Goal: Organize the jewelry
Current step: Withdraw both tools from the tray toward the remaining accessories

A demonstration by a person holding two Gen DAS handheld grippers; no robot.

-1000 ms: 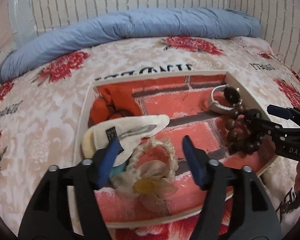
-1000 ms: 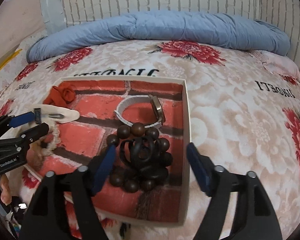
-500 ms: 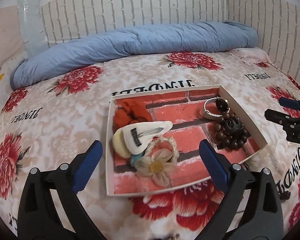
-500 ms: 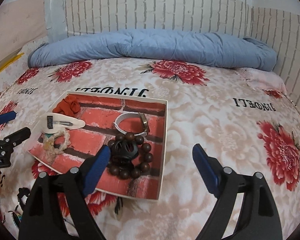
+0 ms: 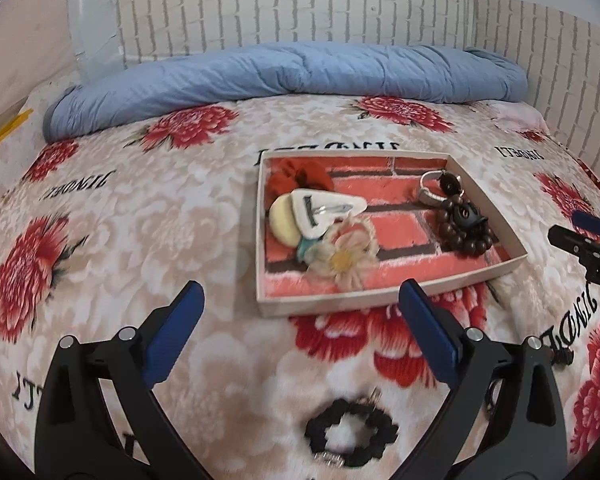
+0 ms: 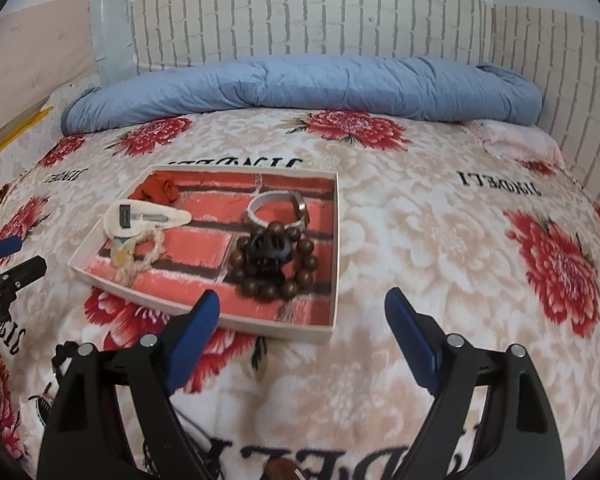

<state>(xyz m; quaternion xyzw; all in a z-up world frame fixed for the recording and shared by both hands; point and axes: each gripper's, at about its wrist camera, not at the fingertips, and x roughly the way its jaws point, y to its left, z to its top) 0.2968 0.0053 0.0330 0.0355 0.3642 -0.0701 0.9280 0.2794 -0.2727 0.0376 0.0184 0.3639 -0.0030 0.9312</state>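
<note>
A shallow tray [image 5: 380, 305] with a red brick-print floor lies on the flowered bedspread. It holds a woven flower bracelet [image 5: 344, 258], a white hair clip [image 5: 324, 210], an orange scrunchie [image 5: 300, 178], a white-strapped watch [image 6: 276, 210] and a brown bead bracelet [image 6: 274, 276] with a black claw clip [image 6: 270, 248] on top. My left gripper [image 5: 300, 300] hovers open before the tray's near left corner, its jaws empty. My right gripper [image 6: 302, 300] hangs open over the tray's near right corner, also empty. A black scrunchie [image 5: 350, 432] lies on the bed below the left gripper.
A rolled blue quilt [image 5: 292, 76] runs along the back against a white brick wall. Dark cords and small trinkets [image 6: 60, 354] lie on the bedspread near the front edge. Bare bedspread [image 6: 460, 240] spreads to the right of the tray.
Both grippers have drawn back and up from the tray. The left jaws widened and left the flower bracelet in the tray; the right jaws left the bead bracelet and clip there.
</note>
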